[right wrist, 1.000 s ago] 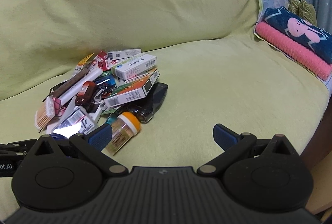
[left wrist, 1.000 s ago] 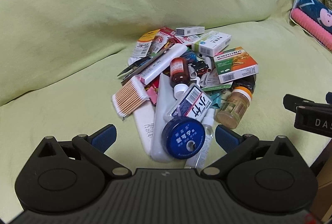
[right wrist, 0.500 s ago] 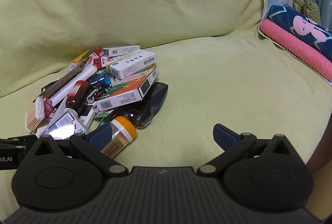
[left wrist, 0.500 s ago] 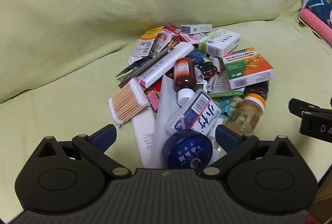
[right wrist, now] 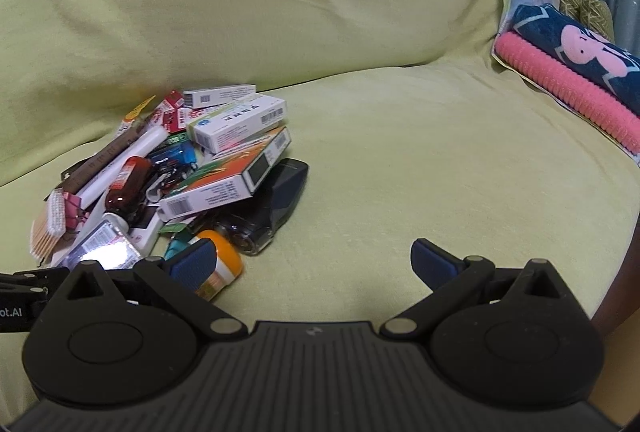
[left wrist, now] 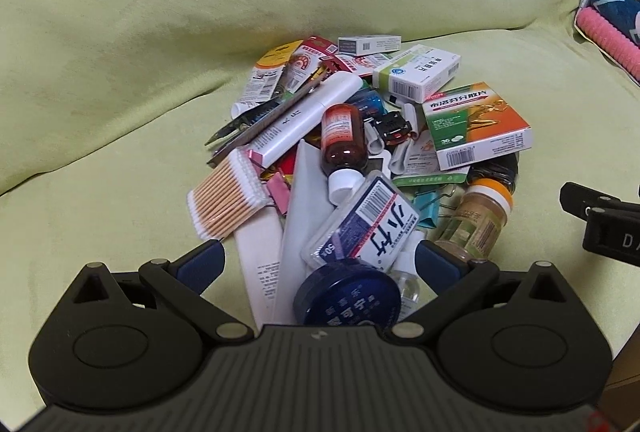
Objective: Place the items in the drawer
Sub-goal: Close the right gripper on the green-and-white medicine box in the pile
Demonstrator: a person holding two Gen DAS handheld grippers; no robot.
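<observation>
Jumbled medicine boxes, bottles and tubes (left wrist: 360, 160) lie heaped on the green-covered sofa seat (left wrist: 100, 216), the wide-spread left gripper (left wrist: 320, 264) straddling a round blue tin (left wrist: 347, 297), while the right gripper (right wrist: 310, 260), also spread, hangs empty beside the heap.

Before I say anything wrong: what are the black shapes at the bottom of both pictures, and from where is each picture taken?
They are handheld grippers, each with two blue-tipped fingers; a person carries one in each hand. Each picture comes from a camera on one gripper that looks forward along its fingers. The left gripper is open over a pile of small things on a green sofa: a blue round tin, a brown bottle, cotton swabs, medicine boxes. The right gripper is open too, beside the pile, one finger in front of an orange-capped jar. Neither holds anything. No drawer is visible.
</observation>
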